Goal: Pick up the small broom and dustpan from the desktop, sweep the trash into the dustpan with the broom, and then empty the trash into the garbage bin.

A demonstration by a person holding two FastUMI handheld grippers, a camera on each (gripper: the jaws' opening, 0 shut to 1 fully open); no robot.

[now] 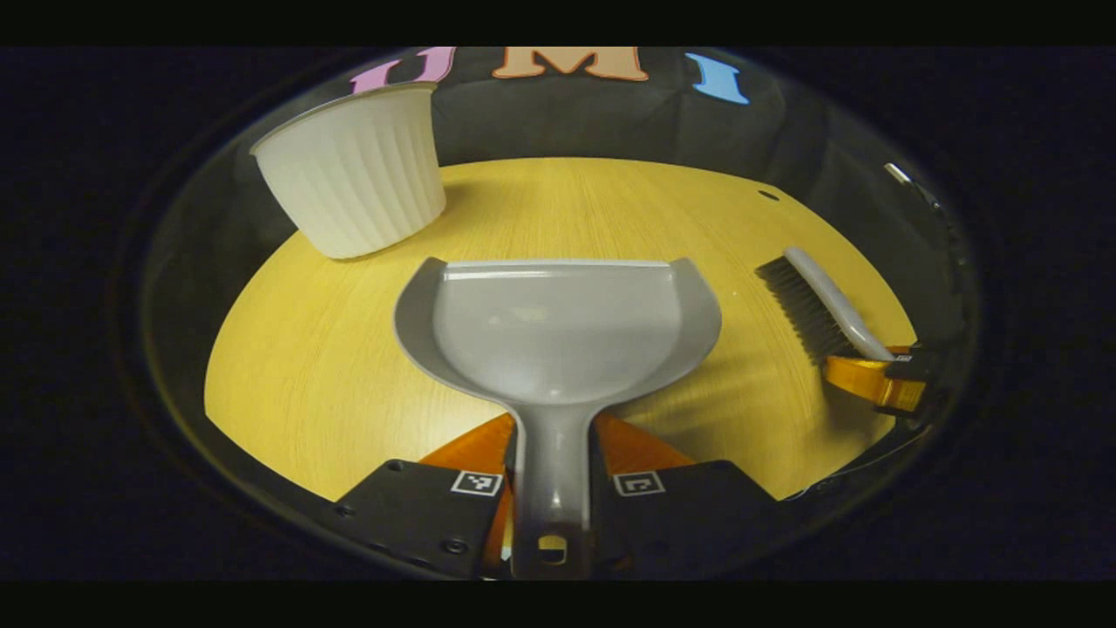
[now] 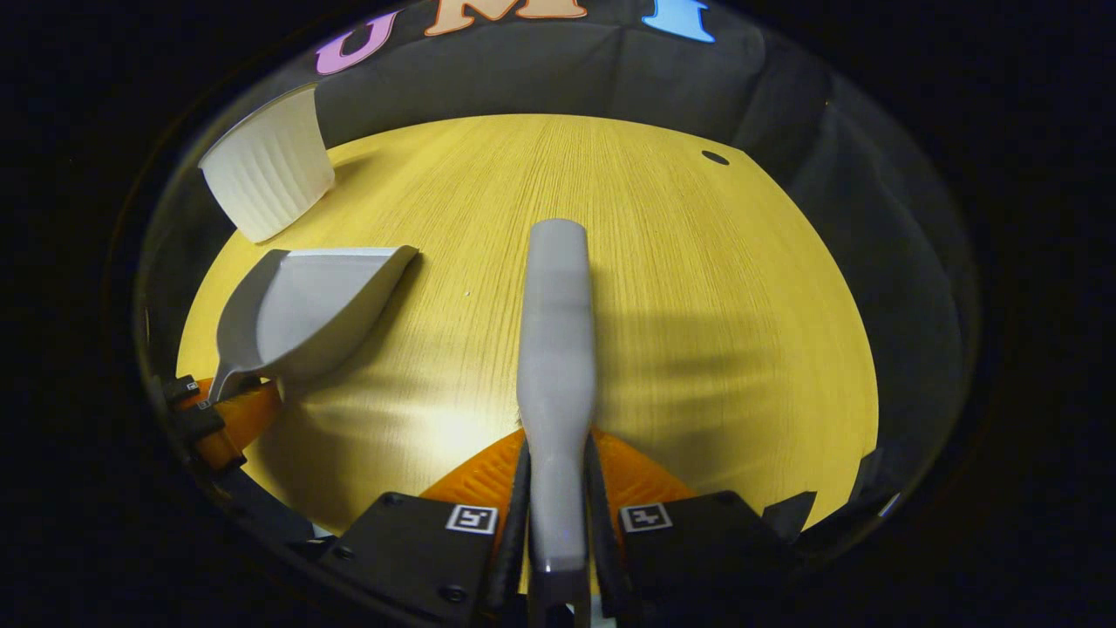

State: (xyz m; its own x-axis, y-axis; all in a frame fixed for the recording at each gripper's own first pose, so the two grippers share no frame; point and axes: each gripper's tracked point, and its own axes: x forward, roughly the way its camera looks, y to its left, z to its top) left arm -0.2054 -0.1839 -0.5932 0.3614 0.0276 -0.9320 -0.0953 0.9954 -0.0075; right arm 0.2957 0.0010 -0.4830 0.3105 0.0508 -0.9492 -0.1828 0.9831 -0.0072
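My left gripper [image 1: 553,475] is shut on the handle of the grey dustpan [image 1: 558,327], whose empty scoop points away from me over the wooden desktop [image 1: 349,366]. To its right the small broom [image 1: 819,305], grey-backed with dark bristles, is held by the other gripper [image 1: 881,375]. In the right gripper view, my right gripper [image 2: 556,488] is shut on the broom's handle [image 2: 555,349], which runs straight ahead. The dustpan [image 2: 305,310] lies at the left there, its handle in the left gripper [image 2: 222,419]. A tiny speck [image 2: 468,294] lies on the desktop [image 2: 697,305].
A white ribbed garbage bin [image 1: 357,170] stands at the far left of the desktop, also seen in the right gripper view as the bin [image 2: 266,174]. A small dark hole [image 2: 715,158] marks the far right of the desktop. The booth's dark cloth wall rises behind.
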